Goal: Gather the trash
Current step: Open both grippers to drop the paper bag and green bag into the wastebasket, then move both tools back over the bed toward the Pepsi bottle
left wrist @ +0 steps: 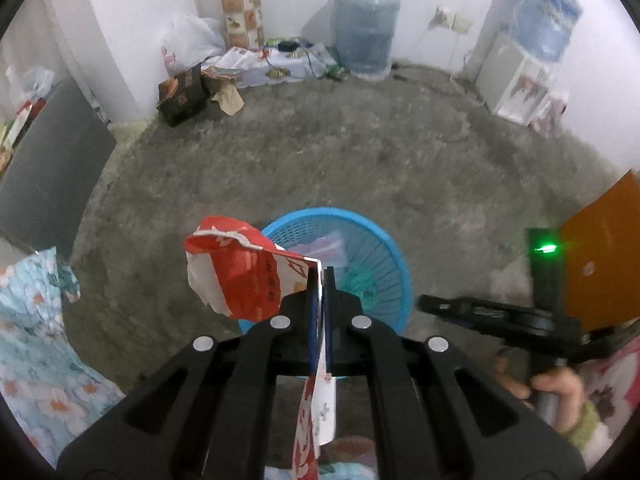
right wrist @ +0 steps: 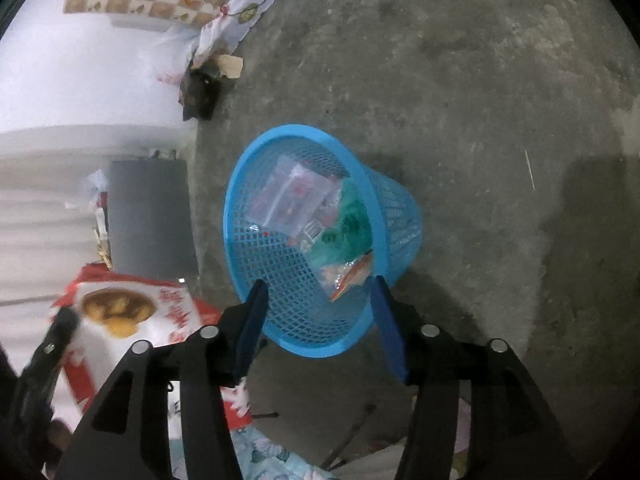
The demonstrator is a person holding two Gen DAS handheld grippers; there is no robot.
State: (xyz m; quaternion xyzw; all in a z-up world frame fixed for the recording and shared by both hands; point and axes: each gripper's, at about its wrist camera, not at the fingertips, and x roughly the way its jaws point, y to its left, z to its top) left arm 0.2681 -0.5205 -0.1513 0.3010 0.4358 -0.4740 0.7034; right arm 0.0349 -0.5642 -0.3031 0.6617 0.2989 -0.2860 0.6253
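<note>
My left gripper [left wrist: 319, 276] is shut on a red and white food wrapper [left wrist: 240, 268], held above the near left rim of a blue mesh trash basket [left wrist: 384, 248]. The wrapper's tail hangs down between the fingers. In the right wrist view the basket [right wrist: 280, 280] stands on the concrete floor and holds several plastic wrappers [right wrist: 292, 196] and a green bag [right wrist: 348, 228]. My right gripper [right wrist: 320, 292] is open and empty, just above the basket's near rim. The wrapper [right wrist: 132, 312] and left gripper [right wrist: 56, 336] show at the lower left there. The right gripper [left wrist: 480, 312] shows at the right in the left wrist view.
A concrete floor [left wrist: 360, 152] spreads ahead. Water jugs [left wrist: 366, 24], a white dispenser [left wrist: 516, 80], bags and boxes [left wrist: 192, 88] line the far wall. A dark grey panel [left wrist: 48, 168] stands left, an orange board [left wrist: 600, 248] right, floral cloth [left wrist: 36, 340] at the lower left.
</note>
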